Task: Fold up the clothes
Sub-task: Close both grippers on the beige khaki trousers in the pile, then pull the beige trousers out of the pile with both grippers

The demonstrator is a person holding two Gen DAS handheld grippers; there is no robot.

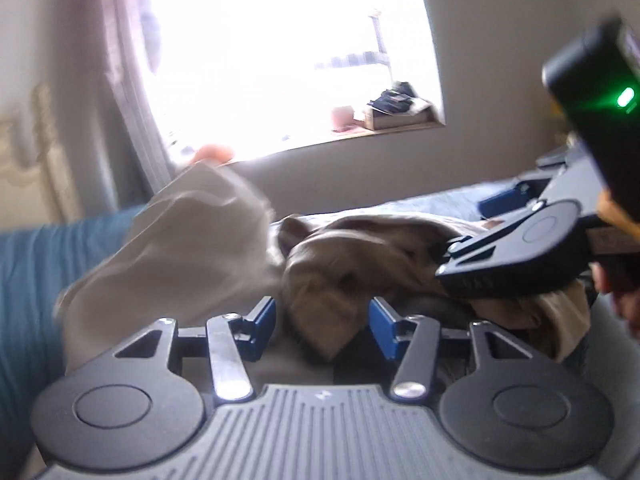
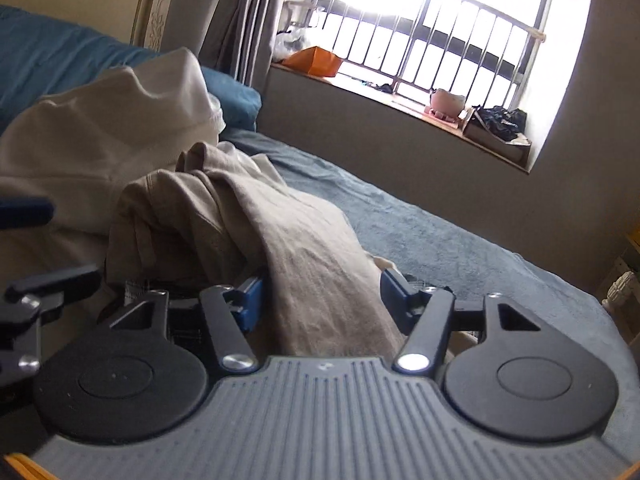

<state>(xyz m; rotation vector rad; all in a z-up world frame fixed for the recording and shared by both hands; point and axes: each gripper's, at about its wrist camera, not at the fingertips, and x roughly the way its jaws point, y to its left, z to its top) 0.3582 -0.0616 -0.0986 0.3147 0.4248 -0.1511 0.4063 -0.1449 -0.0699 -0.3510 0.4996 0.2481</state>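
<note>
Clothes lie heaped on the bed ahead of both tongs. My left tongs (image 1: 323,322) stand partly open, a fold of the tan garment (image 1: 336,276) lying between the blue pads (image 1: 264,326); I cannot tell whether they press on it. My right tongs (image 2: 320,300) are likewise part-open astride a hanging length of tan garment (image 2: 316,280), with daylight showing beside the right-hand pad. A cream garment (image 2: 100,136) is bunched beyond and left of both tongs. Grey-blue bedding (image 2: 420,232) spreads to the right of my right tongs; a bright window (image 2: 440,40) stands beyond.
</note>
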